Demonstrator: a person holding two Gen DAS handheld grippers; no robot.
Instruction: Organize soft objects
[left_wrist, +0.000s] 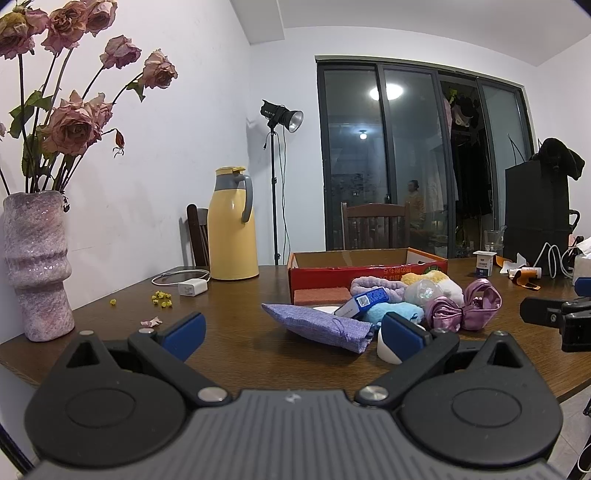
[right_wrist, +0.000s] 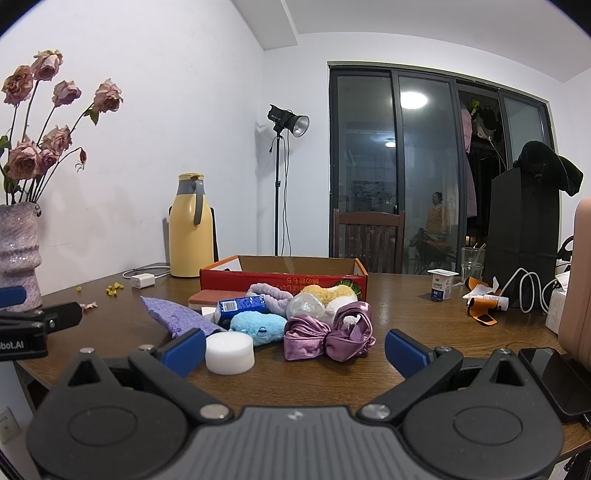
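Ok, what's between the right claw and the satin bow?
Only bare table; the right wrist view shows the open right claw just short of the satin bow.

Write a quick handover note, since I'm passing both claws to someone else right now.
Left claw: open, empty.
Right claw: open, empty.
Soft things lie piled on the table in front of the red box: purple pouch, blue plush, satin bow, lavender headband, yellow-and-white plush.
Done: nothing seen in the box yet.
Left: sorting the whole pile.
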